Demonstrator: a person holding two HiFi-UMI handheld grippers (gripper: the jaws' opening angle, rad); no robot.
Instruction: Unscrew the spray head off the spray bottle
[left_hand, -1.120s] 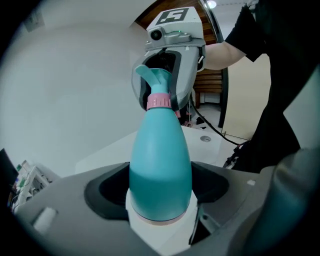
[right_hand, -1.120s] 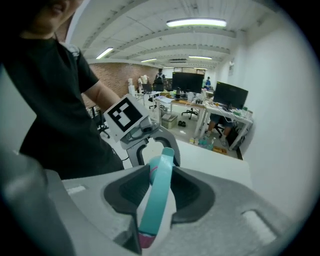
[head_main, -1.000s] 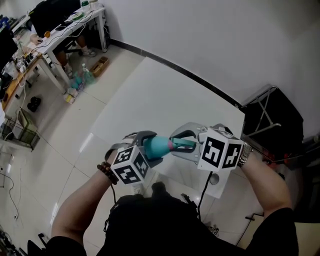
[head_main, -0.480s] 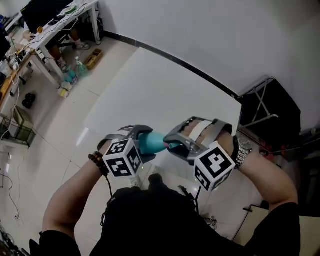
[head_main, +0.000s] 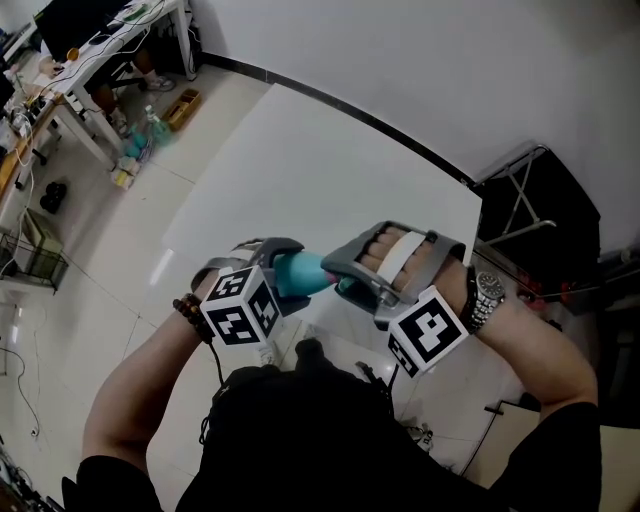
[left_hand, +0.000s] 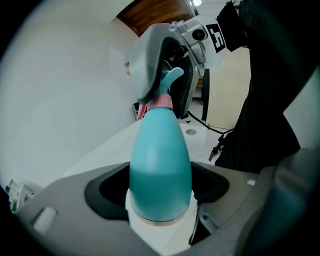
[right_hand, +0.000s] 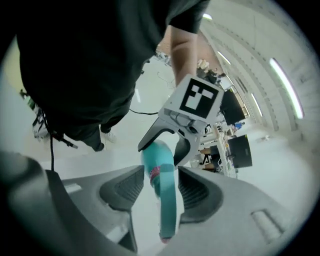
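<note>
The teal spray bottle (head_main: 298, 273) is held lying nearly level in the air, with the white desk (head_main: 300, 170) below it. It looks like light, smooth, hard plastic. The rounded body would slip under a twist, so it is best clamped low at its widest part. The turning grip belongs at the pink collar (left_hand: 161, 101), not on the thin trigger, which could flex or snap.

The left claw (left_hand: 160, 195) is spread wide and pressed on the bottle's base end, angled downward. The right claw (right_hand: 157, 192) faces it from the bottle's other end, rolled so its marker cube (head_main: 428, 335) sits on the person's side. Its jaws have just been opening. The spray head (right_hand: 167, 200) stands between them with a gap showing, probably loosed for a fresh bite.
</note>
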